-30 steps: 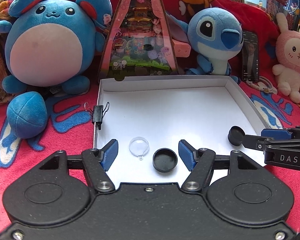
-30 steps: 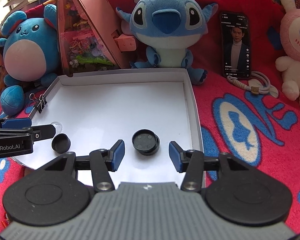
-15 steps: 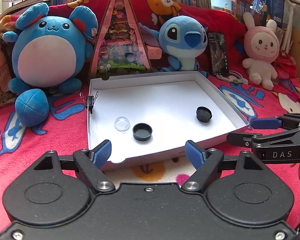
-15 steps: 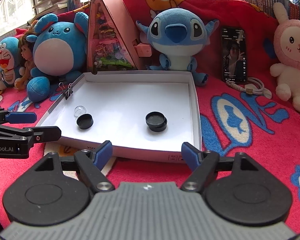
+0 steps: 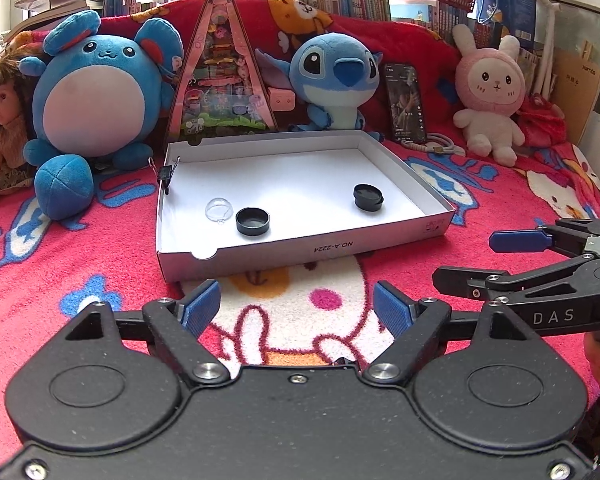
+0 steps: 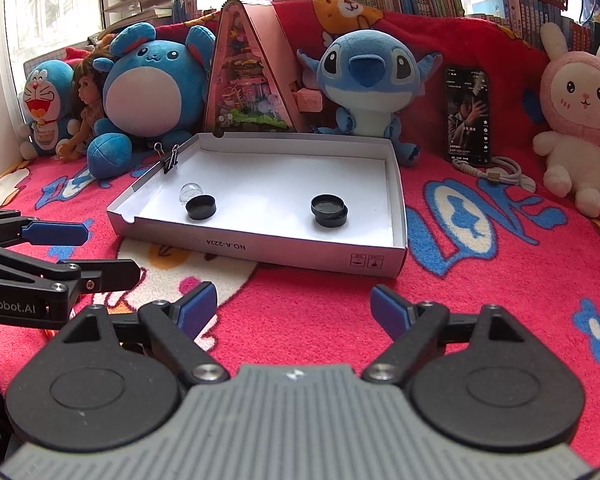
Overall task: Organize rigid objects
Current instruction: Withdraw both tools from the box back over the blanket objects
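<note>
Grippers first: the left gripper (image 5: 296, 306) and right gripper (image 6: 294, 306) hang side by side over the red blanket (image 6: 480, 280), jaws spread and just been opening, nothing between them. Beyond both lies the white box (image 5: 300, 250), its long side facing them. Inside, the black cap (image 5: 252, 221) beside the clear dome (image 5: 219, 211) lies ahead of the left gripper; the black lidded pot (image 6: 329, 210) sits ahead of the right.
</note>
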